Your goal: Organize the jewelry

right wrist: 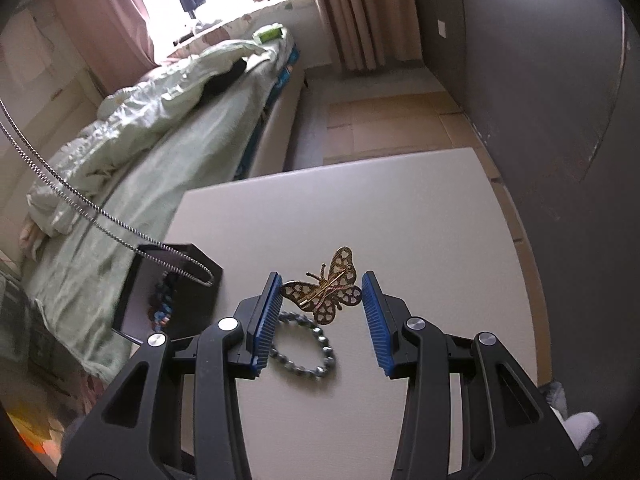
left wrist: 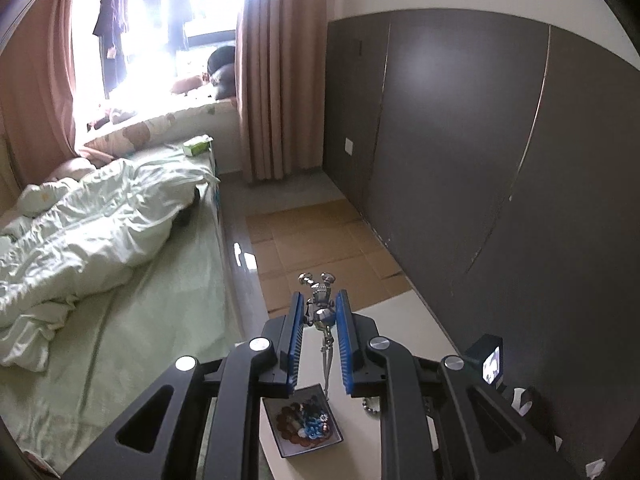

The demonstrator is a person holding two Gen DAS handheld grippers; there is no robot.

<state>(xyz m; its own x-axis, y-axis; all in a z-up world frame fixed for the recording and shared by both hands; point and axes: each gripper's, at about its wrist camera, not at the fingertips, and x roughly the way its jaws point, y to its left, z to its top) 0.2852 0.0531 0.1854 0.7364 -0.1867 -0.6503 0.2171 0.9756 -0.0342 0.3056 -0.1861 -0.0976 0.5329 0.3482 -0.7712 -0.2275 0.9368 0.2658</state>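
My left gripper (left wrist: 320, 294) is shut on a chunky silver necklace (left wrist: 320, 308), held up above the table. Its chain (left wrist: 327, 360) hangs down toward a black tray (left wrist: 280, 444) that holds several beaded pieces. In the right wrist view the same chain (right wrist: 80, 204) curves in from the upper left, and its loop end dangles over the black tray (right wrist: 132, 280). My right gripper (right wrist: 321, 276) grips a gold butterfly brooch (right wrist: 322, 294) by its wing tips, pin side up. A grey bead bracelet (right wrist: 308, 354) lies on the table beneath it.
The white table (right wrist: 360, 208) stands between a bed (left wrist: 120, 280) with a crumpled quilt on the left and a dark wall panel (left wrist: 500, 160) on the right. A small black device with a lit screen (left wrist: 490, 364) sits at the table's right. Cardboard (left wrist: 320, 248) covers the floor beyond.
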